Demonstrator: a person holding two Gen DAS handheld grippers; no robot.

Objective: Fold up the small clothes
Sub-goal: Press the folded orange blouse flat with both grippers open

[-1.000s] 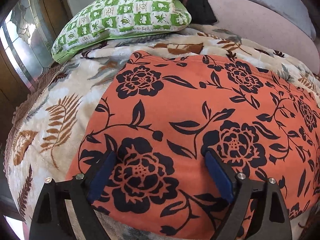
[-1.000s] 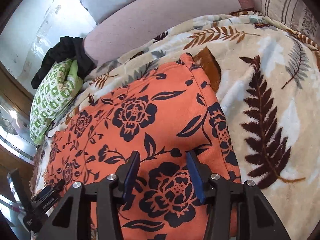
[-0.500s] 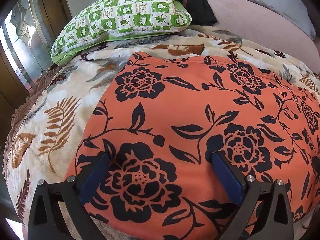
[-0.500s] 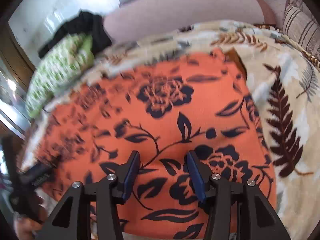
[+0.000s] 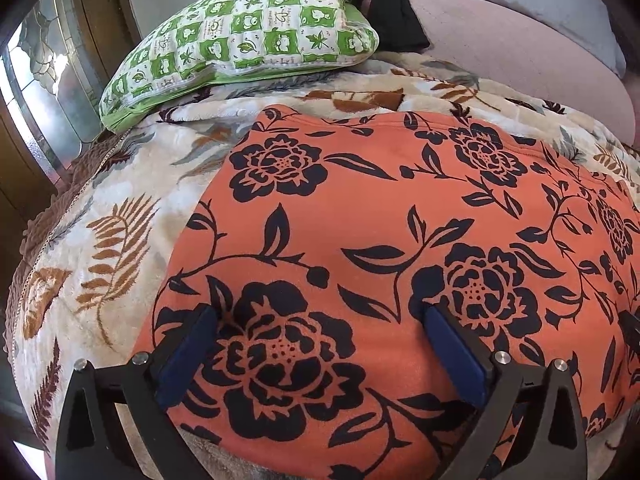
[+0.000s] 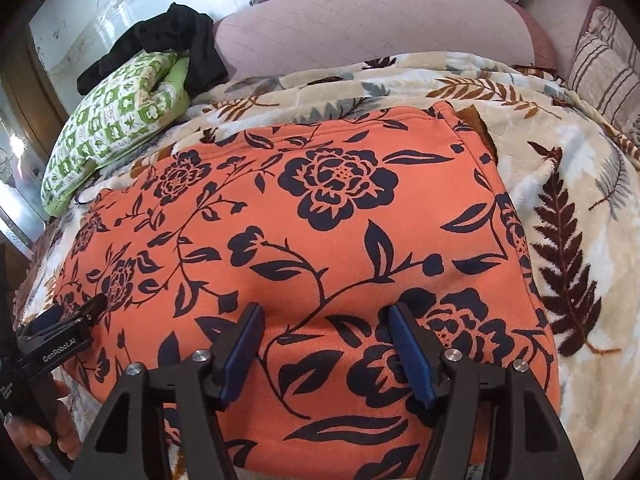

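An orange garment with a dark floral print (image 5: 360,216) lies spread flat on a leaf-patterned blanket (image 5: 120,216); it also shows in the right wrist view (image 6: 320,224). My left gripper (image 5: 320,324) is open, its blue pads over the garment's near left part. My right gripper (image 6: 326,320) is open over the garment's near right part. The left gripper also shows at the left edge of the right wrist view (image 6: 76,316), by the garment's left side. Neither holds cloth.
A green and white checked pillow (image 5: 248,36) lies at the back left with a black cloth (image 6: 176,44) on it. A pink cushion (image 6: 372,32) runs along the back. A striped pillow (image 6: 608,64) sits at the far right. A window is at the left.
The right gripper swung left and now faces the garment squarely, with its jaws wider apart. The left gripper drew back slightly toward the near edge.
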